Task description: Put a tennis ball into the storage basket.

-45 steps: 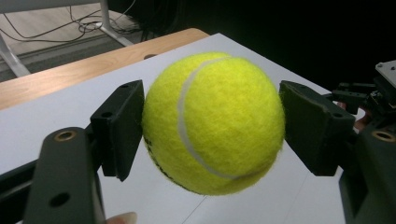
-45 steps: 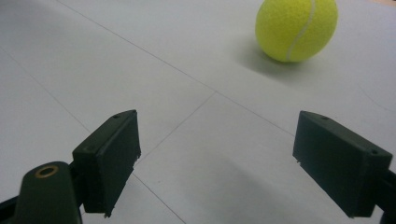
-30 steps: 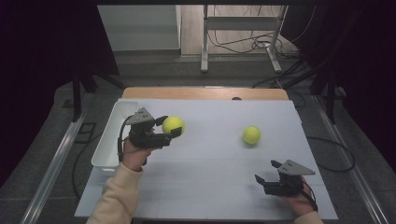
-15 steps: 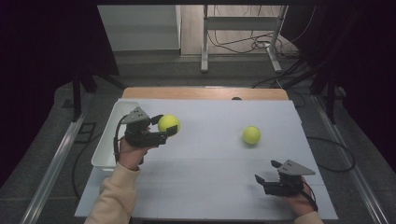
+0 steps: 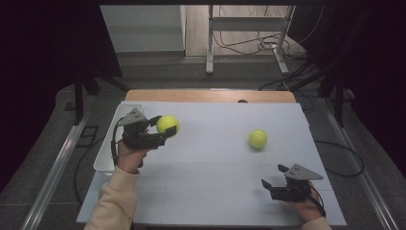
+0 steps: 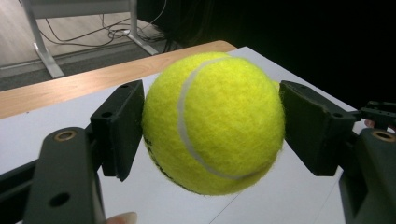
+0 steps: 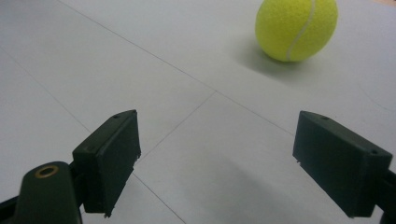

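Note:
A yellow tennis ball (image 5: 167,124) is clamped between the jaws of my left gripper (image 5: 164,128), held just above the white table cover at its left side, next to the tray. The left gripper view has this ball (image 6: 212,123) pressed between both black pads (image 6: 119,126). A second tennis ball (image 5: 257,138) rests on the cover at the right of centre. My right gripper (image 5: 274,175) sits near the front right, open, its jaws wide apart and empty. It points toward that second ball (image 7: 296,28), which lies a good way ahead of it.
A white tray (image 5: 106,149) stands along the table's left edge, right beside my left hand. The white cover (image 5: 215,167) spans the table, with a strip of wooden tabletop (image 5: 210,95) at the back. Cables and a metal stand (image 5: 249,43) lie on the floor beyond.
My left gripper has carried the held ball slightly to the left, toward the tray. The right gripper and the second ball have stayed put.

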